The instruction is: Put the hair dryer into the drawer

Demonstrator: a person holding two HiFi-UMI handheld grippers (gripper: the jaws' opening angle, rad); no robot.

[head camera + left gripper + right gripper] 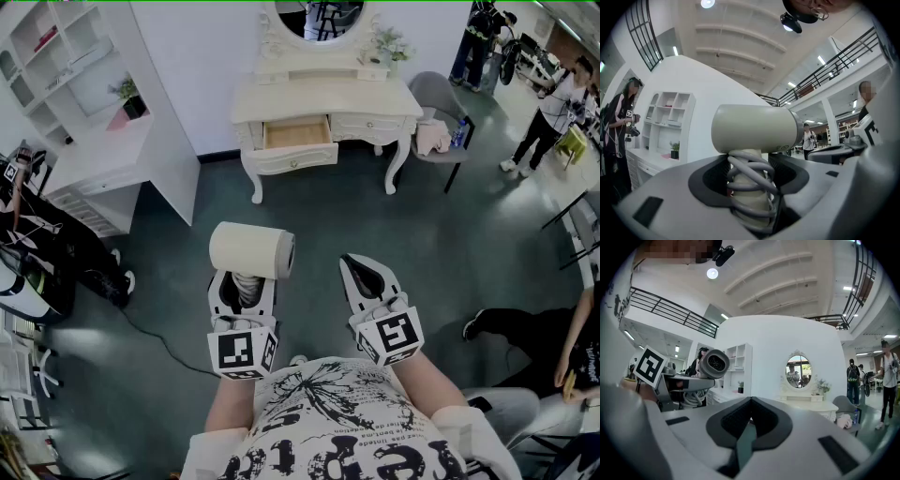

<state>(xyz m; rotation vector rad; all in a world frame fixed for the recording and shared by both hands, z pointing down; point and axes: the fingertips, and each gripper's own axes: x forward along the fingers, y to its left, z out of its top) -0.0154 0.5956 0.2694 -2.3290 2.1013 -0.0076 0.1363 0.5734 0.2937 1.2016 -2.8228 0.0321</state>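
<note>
1. The cream-coloured plastic hair dryer is off the floor, carried in the left gripper. It is well apart from the white carved dressing table at the far side of the room.
2. In the left gripper view, the dark padded fingers are clamped on either side of the dryer's handle. The grey power cord is wound round the handle in loops. Gripping over the coils probably keeps the cord from trailing and gives the pads something soft to bite on.
3. The dryer's barrel lies crosswise above the fingers. That puts the heavy part directly over the grip, so it seems less likely to twist out while being carried.
4. The right gripper is held beside the left one at the same height. The right gripper view shows its fingers closed tip to tip, with nothing between them. It looks to be kept in reserve, perhaps for pushing the drawer shut later.
5. The wooden-lined drawer on the table's left side already stands pulled out. Its inside looks bare, so nothing needs opening first.
6. Only dark teal floor lies between the person and the table. The remaining work appears to be walking over and lowering the dryer into that drawer.
</note>
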